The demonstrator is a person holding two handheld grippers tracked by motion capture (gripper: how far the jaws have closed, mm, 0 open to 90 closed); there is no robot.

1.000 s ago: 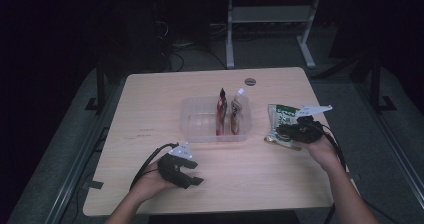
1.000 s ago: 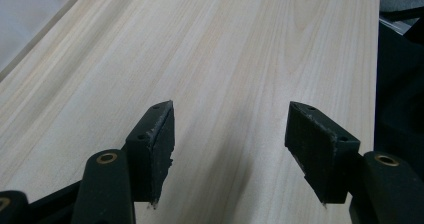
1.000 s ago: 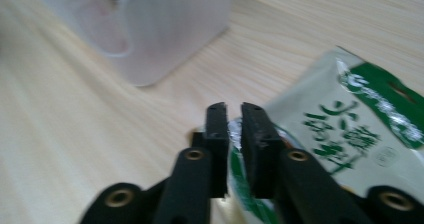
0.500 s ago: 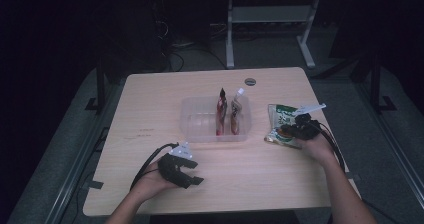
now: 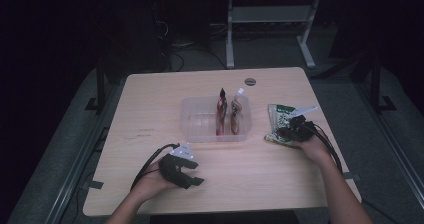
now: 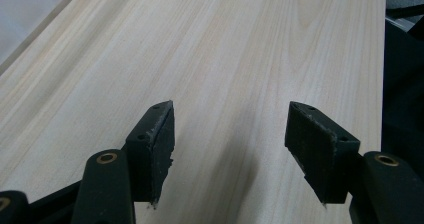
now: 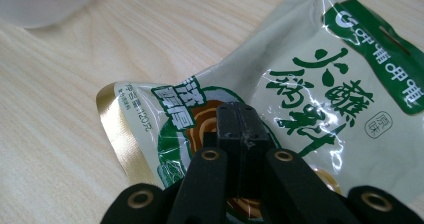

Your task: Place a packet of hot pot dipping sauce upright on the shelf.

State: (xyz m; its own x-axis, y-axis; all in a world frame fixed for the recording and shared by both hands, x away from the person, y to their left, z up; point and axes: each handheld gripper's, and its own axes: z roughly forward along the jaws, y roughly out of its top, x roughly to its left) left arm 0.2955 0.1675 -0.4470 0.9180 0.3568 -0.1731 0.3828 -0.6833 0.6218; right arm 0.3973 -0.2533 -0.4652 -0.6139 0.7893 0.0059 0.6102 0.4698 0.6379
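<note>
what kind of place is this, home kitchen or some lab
Most likely a lab or recording room, not a kitchen. A bare wooden table stands on grey floor with dark surroundings, cables and a metal frame behind it, and the person holds a wired gripper in each hand: left gripper, right gripper.

High view: fixed above the near edge of the table (image 5: pixel 150 109), facing forward and down — far enough to take in the whole top.
Left gripper view: rides low, very near the bare wood by the near edge, looking along its jaws.
Right gripper view: pressed close over the green packet (image 7: pixel 300 84) near the right edge.
Shared: packet (image 5: pixel 280 121) and tabletop — high and right gripper views.
</note>
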